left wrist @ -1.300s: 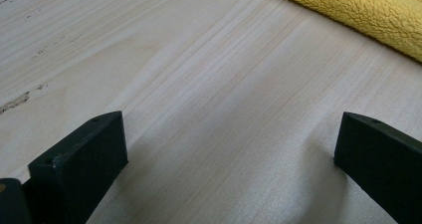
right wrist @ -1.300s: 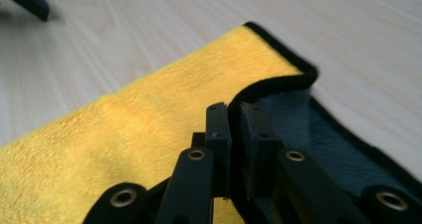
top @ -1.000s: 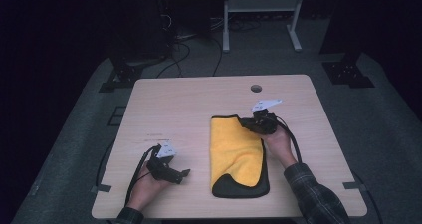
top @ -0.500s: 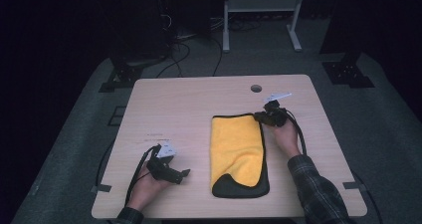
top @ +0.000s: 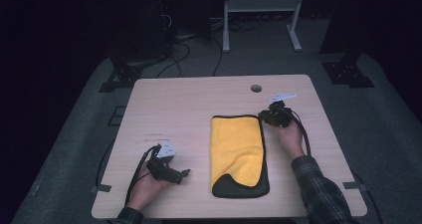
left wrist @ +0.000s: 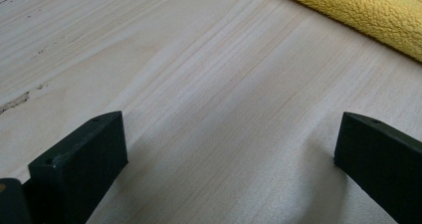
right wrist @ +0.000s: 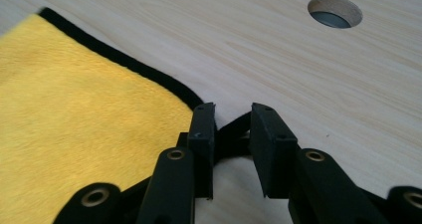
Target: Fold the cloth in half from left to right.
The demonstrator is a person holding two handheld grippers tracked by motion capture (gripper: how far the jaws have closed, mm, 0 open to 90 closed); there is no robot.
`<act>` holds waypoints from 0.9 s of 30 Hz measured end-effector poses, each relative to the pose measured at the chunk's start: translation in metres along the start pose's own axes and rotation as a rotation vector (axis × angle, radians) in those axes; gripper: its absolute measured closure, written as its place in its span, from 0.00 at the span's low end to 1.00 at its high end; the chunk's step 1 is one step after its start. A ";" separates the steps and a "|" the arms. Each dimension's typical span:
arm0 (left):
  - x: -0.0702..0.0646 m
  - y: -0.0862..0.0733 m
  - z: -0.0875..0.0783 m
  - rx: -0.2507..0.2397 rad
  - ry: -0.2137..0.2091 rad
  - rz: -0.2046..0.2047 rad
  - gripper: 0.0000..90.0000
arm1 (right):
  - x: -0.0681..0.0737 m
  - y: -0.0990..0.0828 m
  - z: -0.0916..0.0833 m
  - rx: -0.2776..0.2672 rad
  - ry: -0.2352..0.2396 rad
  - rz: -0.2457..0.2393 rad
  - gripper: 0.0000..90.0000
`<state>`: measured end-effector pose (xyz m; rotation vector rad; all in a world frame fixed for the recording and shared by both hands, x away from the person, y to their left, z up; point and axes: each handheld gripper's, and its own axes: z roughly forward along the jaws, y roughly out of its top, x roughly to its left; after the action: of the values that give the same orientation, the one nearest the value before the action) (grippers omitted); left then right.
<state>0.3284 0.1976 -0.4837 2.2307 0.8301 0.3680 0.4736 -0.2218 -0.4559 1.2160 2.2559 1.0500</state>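
A yellow cloth (top: 236,149) with a black border lies folded lengthwise on the wooden table (top: 174,104), its lower end showing a black underside. My right gripper (top: 263,117) rests just past the cloth's far right corner. In the right gripper view its jaws (right wrist: 233,119) stand a narrow gap apart with nothing between them, and the cloth's black-edged corner (right wrist: 74,109) lies beside the left jaw tip. My left gripper (top: 179,174) lies near the table's front left, jaws wide open (left wrist: 229,149) over bare wood, with the cloth's edge (left wrist: 358,10) farther off.
A round cable hole (top: 256,88) sits near the table's far edge, also ahead of the right gripper as the hole (right wrist: 334,12). Beyond the table stand a white metal frame (top: 259,5) and dark equipment with cables on grey carpet.
My right gripper has slid right off the cloth's far right corner and stands just beside it. The left gripper and the cloth have stayed put.
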 end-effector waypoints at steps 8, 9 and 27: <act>0.000 0.000 0.000 0.002 -0.001 0.000 0.00 | 0.013 -0.007 -0.028 -0.037 0.103 -0.013 0.72; 0.000 0.000 0.000 0.002 0.000 0.000 0.00 | 0.017 -0.009 -0.033 -0.037 0.114 -0.021 0.72; 0.000 0.000 0.000 0.003 0.000 0.000 0.00 | 0.058 -0.046 -0.096 -0.055 0.231 -0.097 0.72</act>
<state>0.3284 0.1977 -0.4834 2.2335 0.8308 0.3667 0.3564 -0.2321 -0.4268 0.9973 2.4115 1.2617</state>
